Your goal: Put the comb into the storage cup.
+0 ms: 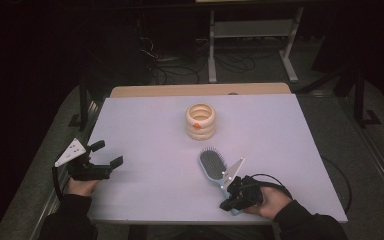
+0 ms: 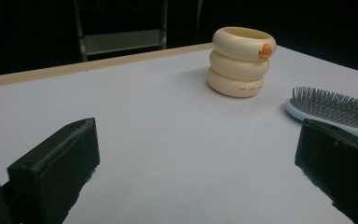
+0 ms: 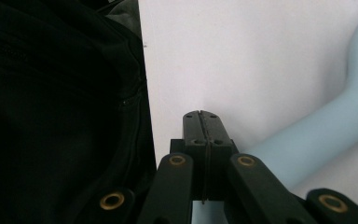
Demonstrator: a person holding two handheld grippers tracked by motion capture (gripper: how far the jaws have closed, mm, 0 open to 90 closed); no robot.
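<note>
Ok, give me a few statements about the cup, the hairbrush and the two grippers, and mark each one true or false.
1. The cream cup stands upright. True.
2. The hairbrush lies bristles down. False: bristles face up.
3. The left gripper is wide open with nothing in it. True.
4. The right gripper is wide open. False: its fingers are pressed together.
5. The hairbrush rests inside the cup. False: it lies on the table, nearer the person.

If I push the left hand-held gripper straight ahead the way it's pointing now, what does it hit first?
Probably nothing soon. The left hand-held gripper, jaws open, looks over bare table. The cream ring-shaped cup sits slightly right of centre, the hairbrush further right; depth is unclear.
</note>
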